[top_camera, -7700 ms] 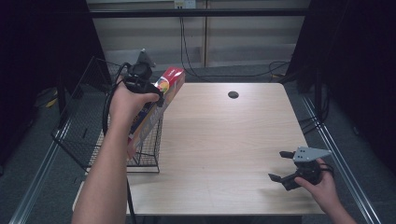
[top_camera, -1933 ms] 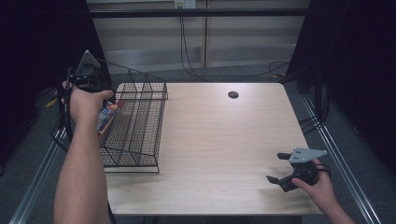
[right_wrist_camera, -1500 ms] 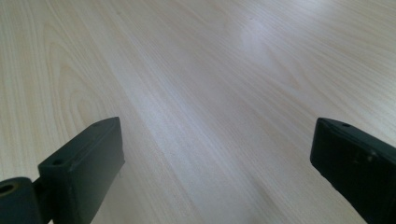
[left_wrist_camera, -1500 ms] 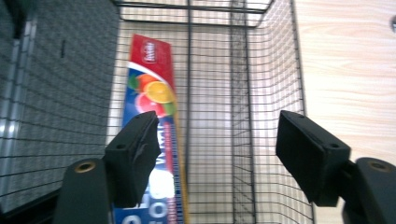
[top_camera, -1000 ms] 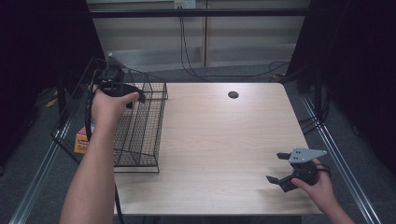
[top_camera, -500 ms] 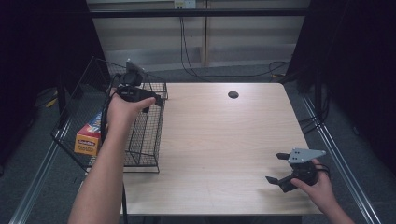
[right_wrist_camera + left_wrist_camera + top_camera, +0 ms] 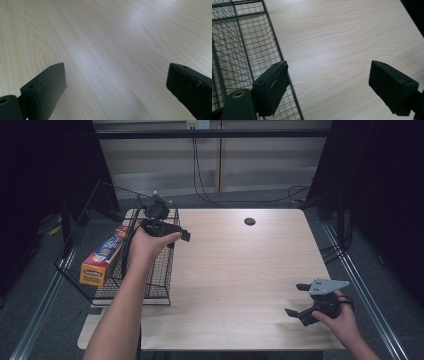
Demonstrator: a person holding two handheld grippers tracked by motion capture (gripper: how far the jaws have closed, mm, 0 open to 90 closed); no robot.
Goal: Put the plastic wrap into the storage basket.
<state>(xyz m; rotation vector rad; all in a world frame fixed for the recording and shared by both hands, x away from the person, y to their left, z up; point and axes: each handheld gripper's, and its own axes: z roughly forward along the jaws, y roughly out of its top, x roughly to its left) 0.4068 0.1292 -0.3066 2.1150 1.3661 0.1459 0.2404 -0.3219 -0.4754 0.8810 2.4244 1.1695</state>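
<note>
In the wire basket (image 7: 159, 285) lies a long box (image 7: 102, 255).

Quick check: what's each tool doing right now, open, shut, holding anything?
Left tool: open, holding nothing, above the wire basket's right edge.
Right tool: open, holding nothing, over the bare table.

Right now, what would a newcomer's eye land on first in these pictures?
First, the long orange-and-blue cardboard box lying in the black wire basket at the pale wooden table's left edge. Next, the left claw, open and empty, held beside the basket's rim. The right claw sits open near the front right corner.
</note>
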